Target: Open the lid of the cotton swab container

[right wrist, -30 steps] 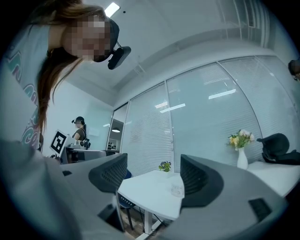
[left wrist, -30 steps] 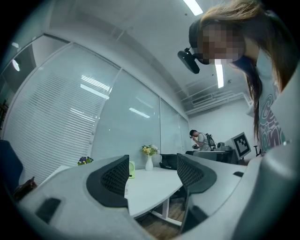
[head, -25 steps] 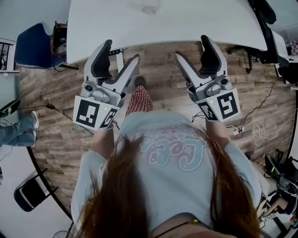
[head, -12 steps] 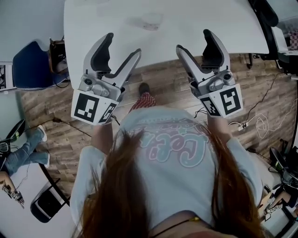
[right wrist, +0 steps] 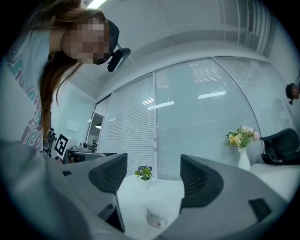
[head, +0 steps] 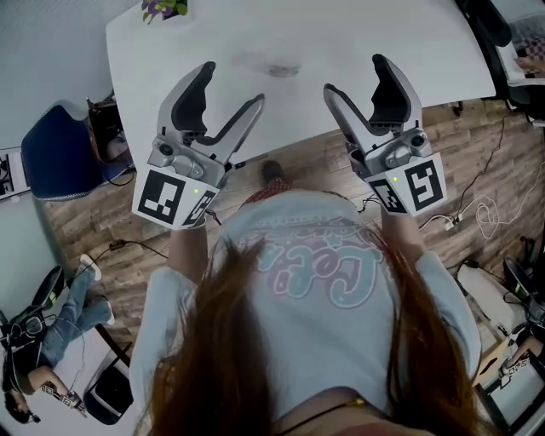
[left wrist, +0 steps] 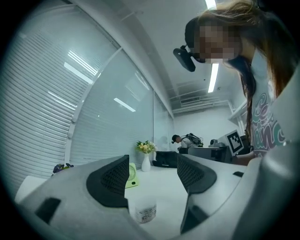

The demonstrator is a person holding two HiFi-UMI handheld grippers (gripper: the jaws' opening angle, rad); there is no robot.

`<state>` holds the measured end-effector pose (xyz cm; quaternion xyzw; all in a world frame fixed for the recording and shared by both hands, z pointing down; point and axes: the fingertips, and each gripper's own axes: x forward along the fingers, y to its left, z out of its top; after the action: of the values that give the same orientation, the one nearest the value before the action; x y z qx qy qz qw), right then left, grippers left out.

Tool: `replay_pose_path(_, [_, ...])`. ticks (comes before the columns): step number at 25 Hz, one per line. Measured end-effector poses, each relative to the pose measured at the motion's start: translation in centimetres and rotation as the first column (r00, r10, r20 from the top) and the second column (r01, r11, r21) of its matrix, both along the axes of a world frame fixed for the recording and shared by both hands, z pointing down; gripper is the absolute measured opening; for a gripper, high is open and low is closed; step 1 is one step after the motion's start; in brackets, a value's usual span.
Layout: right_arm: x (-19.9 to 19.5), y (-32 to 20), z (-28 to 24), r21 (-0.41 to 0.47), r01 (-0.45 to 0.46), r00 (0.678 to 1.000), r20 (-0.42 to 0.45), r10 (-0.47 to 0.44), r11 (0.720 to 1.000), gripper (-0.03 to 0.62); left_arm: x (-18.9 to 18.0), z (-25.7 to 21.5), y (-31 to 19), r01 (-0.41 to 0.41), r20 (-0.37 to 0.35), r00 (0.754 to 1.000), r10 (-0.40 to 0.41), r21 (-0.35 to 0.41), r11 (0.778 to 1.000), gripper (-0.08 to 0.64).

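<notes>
A small clear cotton swab container [head: 279, 67] with a white label stands upright on the white table [head: 341, 34], its lid on. It shows low between the jaws in the left gripper view [left wrist: 146, 212] and in the right gripper view [right wrist: 157, 216]. My left gripper [head: 232, 85] hangs open over the table's near edge, short of the container. My right gripper [head: 353, 75] is open too, to the container's right and nearer me. Neither touches it.
A white vase of flowers [left wrist: 146, 159] and a small green fan [left wrist: 131, 174] stand at the table's far side. A small potted plant [right wrist: 144, 172] sits at a table corner [head: 163, 8]. A blue chair [head: 51, 153] is at the left; cables lie on the wooden floor.
The view has shifted forward over the table, so more tabletop shows. Both grippers now reach over the table edge, closer to the container, and stay open.
</notes>
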<state>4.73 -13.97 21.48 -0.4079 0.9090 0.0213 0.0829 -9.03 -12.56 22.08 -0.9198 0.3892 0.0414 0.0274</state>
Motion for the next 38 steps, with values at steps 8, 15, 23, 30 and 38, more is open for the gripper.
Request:
replay_pose_path(8, [0.2,-0.5,0.7,-0.024,0.0,1.0,-0.007,0.0,1.0,0.339,1.5,0.6,-1.2,-0.064,0.012,0.998,0.064,-0.016,0.998,0.288])
replay_pose_path(15, [-0.1,-1.5,1.0,-0.027,0.008,1.0,-0.007,-0.008,1.0,0.339,1.6,1.7,-2.0,-0.091,0.024,0.995,0.092,-0.035,0.995,0.288])
replay_pose_path(23, [-0.5,-3.6,2.4,-0.049,0.021,0.999,-0.033,-0.023,0.999,0.339,2.3,4.9,-5.0,-0.185,0.082,0.978,0.191,-0.075,0.98,0.288])
replay_pose_path(30, [0.0,-4.6,4.5,-0.098,-0.006,0.998,-0.06,0.0,0.995,0.339,3.3,10.6,-8.5,-0.247,0.202,0.94,0.275,-0.154,0.957,0.288])
replay_pose_path(38, [0.4,-5.0,5.5,-0.13,-0.008,0.997,-0.081,-0.003,0.991,0.339,4.9,15.8,-10.4,-0.29,0.266,0.893,0.363,-0.276,0.916,0.29])
